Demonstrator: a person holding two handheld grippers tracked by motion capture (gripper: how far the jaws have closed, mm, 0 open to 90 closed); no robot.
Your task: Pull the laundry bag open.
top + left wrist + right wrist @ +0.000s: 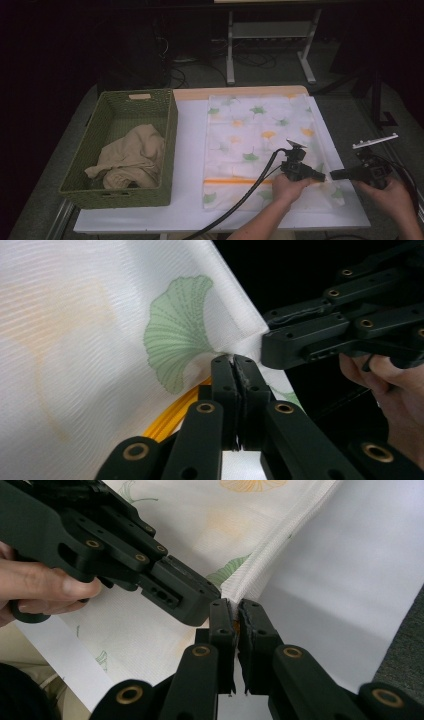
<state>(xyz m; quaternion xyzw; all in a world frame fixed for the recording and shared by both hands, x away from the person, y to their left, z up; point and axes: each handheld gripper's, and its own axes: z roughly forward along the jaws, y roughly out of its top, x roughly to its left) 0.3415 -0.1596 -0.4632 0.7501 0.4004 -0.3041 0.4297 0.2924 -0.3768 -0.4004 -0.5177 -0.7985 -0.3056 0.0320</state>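
On a white table (190,200) in a dim room lie one leaf-print cloth (260,135) and one green basket (165,145) holding one beige garment (132,157). The cloth's long axis runs away from the person. Two grippers meet at its near right edge: left gripper (322,176) and right gripper (334,175), each pinching the fabric tight.
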